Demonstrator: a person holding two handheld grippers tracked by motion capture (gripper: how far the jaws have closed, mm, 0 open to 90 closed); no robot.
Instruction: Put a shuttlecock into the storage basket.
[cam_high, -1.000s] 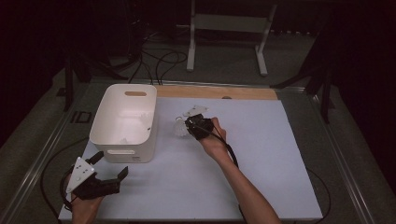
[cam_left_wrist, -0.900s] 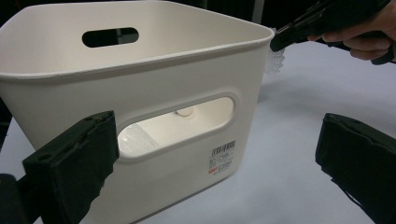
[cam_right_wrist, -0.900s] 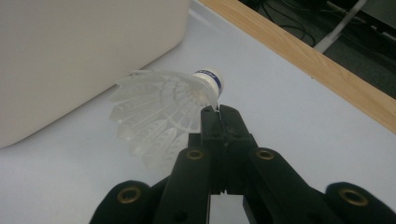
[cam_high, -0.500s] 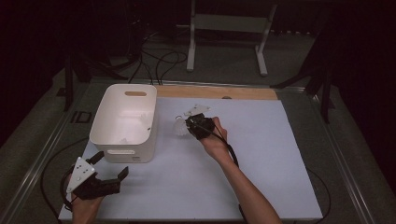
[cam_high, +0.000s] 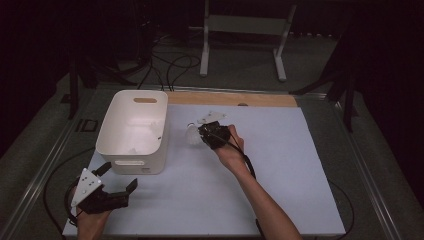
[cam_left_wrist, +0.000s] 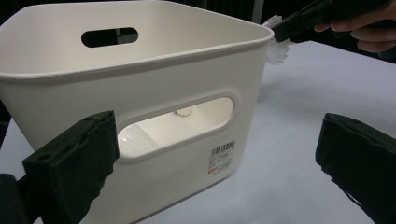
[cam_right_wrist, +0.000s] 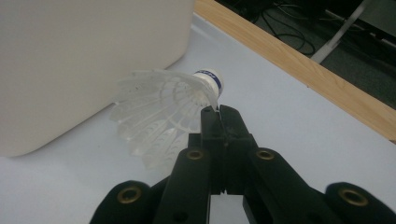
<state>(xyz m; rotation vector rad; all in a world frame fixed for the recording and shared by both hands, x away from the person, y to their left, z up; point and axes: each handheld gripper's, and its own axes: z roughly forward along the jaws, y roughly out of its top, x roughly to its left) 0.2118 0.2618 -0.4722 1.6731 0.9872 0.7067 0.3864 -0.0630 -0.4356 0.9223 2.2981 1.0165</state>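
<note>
The right gripper (cam_high: 200, 134), fingers clamped on a shuttlecock (cam_right_wrist: 161, 107), has edged toward the bin (cam_high: 131, 131) at its 9 o'clock above the desk (cam_high: 280, 165), so dropping in looks imminent; the left gripper (cam_high: 114, 176) idles wide open.

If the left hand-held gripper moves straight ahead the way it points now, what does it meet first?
Most likely the white bin: its near wall with the handle slot stands directly ahead of the open left hand-held gripper.

Your right gripper (cam_high: 196, 134) holds the shuttlecock (cam_high: 191, 135) above the table (cam_high: 280, 190), just beside the bin (cam_high: 132, 131), which sits near the table's far left corner. Your left gripper (cam_high: 114, 181) hangs at the near left corner, before the bin.
</note>
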